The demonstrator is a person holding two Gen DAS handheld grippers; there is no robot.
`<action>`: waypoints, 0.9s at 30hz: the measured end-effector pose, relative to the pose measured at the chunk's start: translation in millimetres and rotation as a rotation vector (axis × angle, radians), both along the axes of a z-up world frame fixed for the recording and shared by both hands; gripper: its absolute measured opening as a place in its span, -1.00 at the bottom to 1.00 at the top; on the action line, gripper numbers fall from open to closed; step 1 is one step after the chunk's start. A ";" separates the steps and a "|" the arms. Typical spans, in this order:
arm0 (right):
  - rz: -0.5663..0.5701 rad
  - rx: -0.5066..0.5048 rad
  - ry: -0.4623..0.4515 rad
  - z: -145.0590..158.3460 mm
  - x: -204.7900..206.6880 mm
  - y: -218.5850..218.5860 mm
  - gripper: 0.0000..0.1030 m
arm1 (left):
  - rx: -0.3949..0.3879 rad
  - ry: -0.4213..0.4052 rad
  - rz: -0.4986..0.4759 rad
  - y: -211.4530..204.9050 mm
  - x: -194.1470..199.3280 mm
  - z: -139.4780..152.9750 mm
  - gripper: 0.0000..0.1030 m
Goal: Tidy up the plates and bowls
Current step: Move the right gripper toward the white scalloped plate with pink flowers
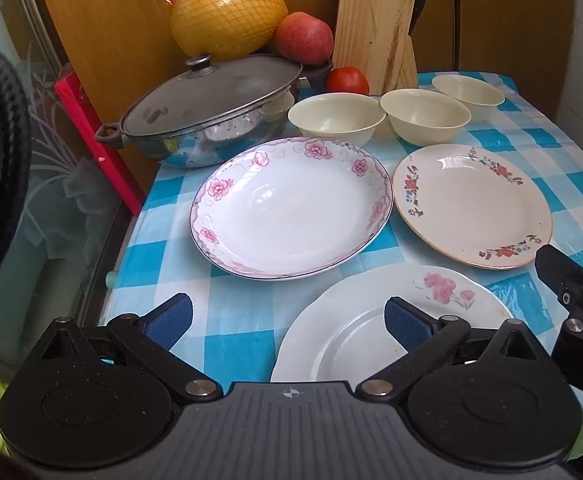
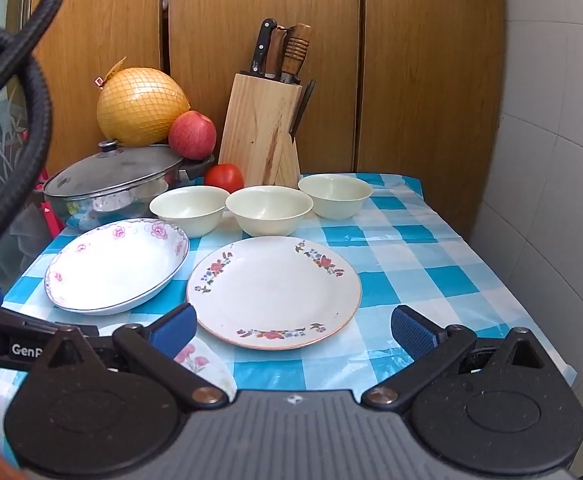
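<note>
Three plates lie on the blue-checked tablecloth: a deep pink-flowered plate (image 1: 291,208) (image 2: 117,266), a cream plate with red and blue flowers (image 1: 473,204) (image 2: 273,292), and a white scalloped plate with a pink flower (image 1: 371,328) (image 2: 203,364) nearest me. Behind them stand three cream bowls in a row (image 1: 337,118) (image 1: 425,116) (image 1: 467,94) (image 2: 189,208) (image 2: 269,208) (image 2: 335,194). My left gripper (image 1: 287,322) is open above the scalloped plate's left edge, holding nothing. My right gripper (image 2: 293,330) is open over the front rim of the cream plate, also empty.
A lidded steel pan (image 1: 207,120) (image 2: 111,180) sits at the back left, with a netted pomelo (image 1: 229,14), an apple (image 1: 303,38) and a tomato (image 1: 347,80) behind. A wooden knife block (image 2: 261,132) stands at the back. Bare tablecloth (image 2: 411,264) lies to the right.
</note>
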State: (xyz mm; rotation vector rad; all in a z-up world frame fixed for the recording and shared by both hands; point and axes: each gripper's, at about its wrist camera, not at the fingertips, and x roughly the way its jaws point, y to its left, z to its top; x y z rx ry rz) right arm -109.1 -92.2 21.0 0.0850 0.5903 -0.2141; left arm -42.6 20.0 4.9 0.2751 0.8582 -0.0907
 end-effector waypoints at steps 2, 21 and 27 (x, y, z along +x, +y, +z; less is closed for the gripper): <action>-0.001 0.006 0.005 3.2 -0.2 1.6 0.98 | 0.000 0.000 0.000 0.2 -0.1 0.5 1.00; -0.002 -0.005 0.043 -3.4 3.8 3.7 0.98 | 0.001 0.006 -0.002 0.2 -0.6 1.6 1.00; 0.000 0.005 0.040 -3.9 4.2 2.7 0.98 | 0.003 0.005 -0.002 -0.1 -0.7 1.4 1.00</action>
